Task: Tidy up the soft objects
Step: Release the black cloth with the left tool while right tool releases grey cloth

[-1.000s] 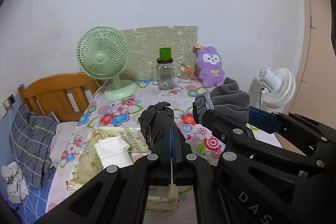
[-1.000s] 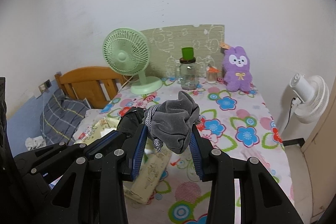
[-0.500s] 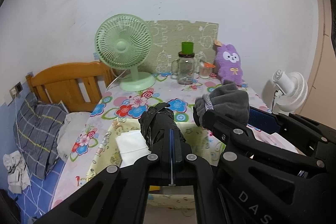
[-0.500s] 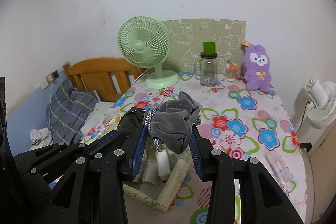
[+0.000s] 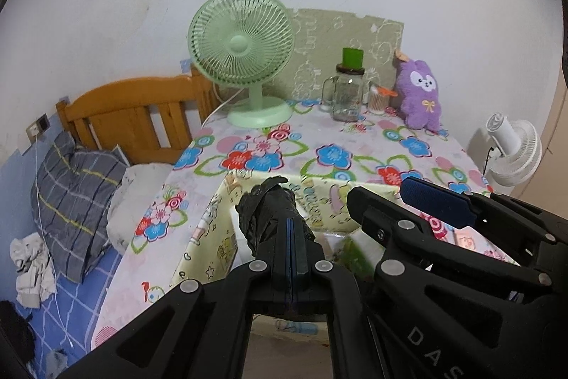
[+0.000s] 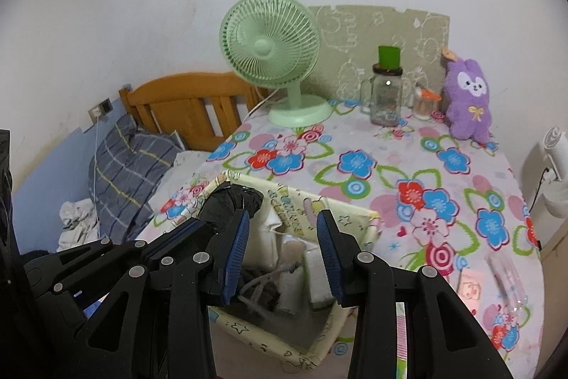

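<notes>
Right tool point(image 6: 282, 251) open over box point(image 6: 358, 212), grey sock point(image 6: 261, 290) inside below.

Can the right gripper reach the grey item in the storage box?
Probably yes: the right gripper is open and empty directly above the grey item in the storage box, with nothing covering it.

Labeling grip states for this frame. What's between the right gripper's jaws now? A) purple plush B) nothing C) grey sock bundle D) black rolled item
B: the right gripper has open jaws with only bare gap over the fabric storage box; a grey sock bundle lies in the box below, and the black rolled item is in the left gripper.
</notes>
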Tool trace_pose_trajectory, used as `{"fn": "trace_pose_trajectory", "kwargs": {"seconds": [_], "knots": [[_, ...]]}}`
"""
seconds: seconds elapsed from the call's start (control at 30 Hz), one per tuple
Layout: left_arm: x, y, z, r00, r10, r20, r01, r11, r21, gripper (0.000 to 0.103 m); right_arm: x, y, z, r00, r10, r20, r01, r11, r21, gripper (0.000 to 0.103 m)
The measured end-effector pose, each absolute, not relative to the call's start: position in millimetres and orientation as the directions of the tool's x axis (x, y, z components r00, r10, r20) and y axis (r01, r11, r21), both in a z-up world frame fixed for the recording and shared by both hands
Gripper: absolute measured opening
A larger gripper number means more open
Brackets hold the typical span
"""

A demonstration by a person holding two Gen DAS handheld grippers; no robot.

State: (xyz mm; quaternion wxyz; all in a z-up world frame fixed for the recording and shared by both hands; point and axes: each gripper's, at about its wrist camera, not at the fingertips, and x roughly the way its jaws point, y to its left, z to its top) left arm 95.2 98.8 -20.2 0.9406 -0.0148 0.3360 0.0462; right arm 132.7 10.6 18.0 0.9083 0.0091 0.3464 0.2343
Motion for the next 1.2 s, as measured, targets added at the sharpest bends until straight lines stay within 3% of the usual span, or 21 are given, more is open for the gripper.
{"fn": "trace_pose_trajectory", "kwargs": {"seconds": [0.43,0.47,0.5,0.53,0.63,0.7,0.83,0.87,1.2], "knots": [[110,116,-50,0.721,0.077,-0.688,-0.135,0.990,-0.029,0.000,148,31,-9,0.601,0.430,-0.674,-0.437,0.883,0.174,0.044],[112,117,-53,0.714,0.067,-0.697,-0.131,0.991,-0.040,0.006,149,32,-11,0.597,0.430,-0.677,-0.437,0.882,0.175,0.044],[113,118,-56,0.705,0.052,-0.707,-0.124,0.991,-0.051,0.024,151,32,-13,0.594,0.432,-0.679,-0.437,0.882,0.178,0.044],[115,118,-58,0.699,0.043,-0.714,-0.121,0.991,-0.059,0.032,151,33,-14,0.591,0.433,-0.680,-0.436,0.881,0.182,0.044],[116,118,-62,0.690,0.046,-0.723,-0.122,0.991,-0.053,0.040,154,34,-20,0.576,0.437,-0.691,-0.441,0.878,0.187,0.044],[118,117,-65,0.675,0.039,-0.736,-0.120,0.991,-0.057,0.060,155,35,-23,0.569,0.433,-0.700,-0.442,0.878,0.183,0.046],[117,115,-66,0.673,0.013,-0.739,-0.103,0.992,-0.076,0.074,157,33,-26,0.564,0.417,-0.712,-0.427,0.886,0.180,0.073],[117,114,-66,0.673,0.009,-0.739,-0.099,0.992,-0.078,0.079,157,32,-26,0.570,0.415,-0.709,-0.422,0.888,0.181,0.075],[115,104,-59,0.694,-0.003,-0.720,-0.083,0.993,-0.084,0.086,154,19,-21,0.603,0.398,-0.691,-0.401,0.900,0.168,0.082]]}}
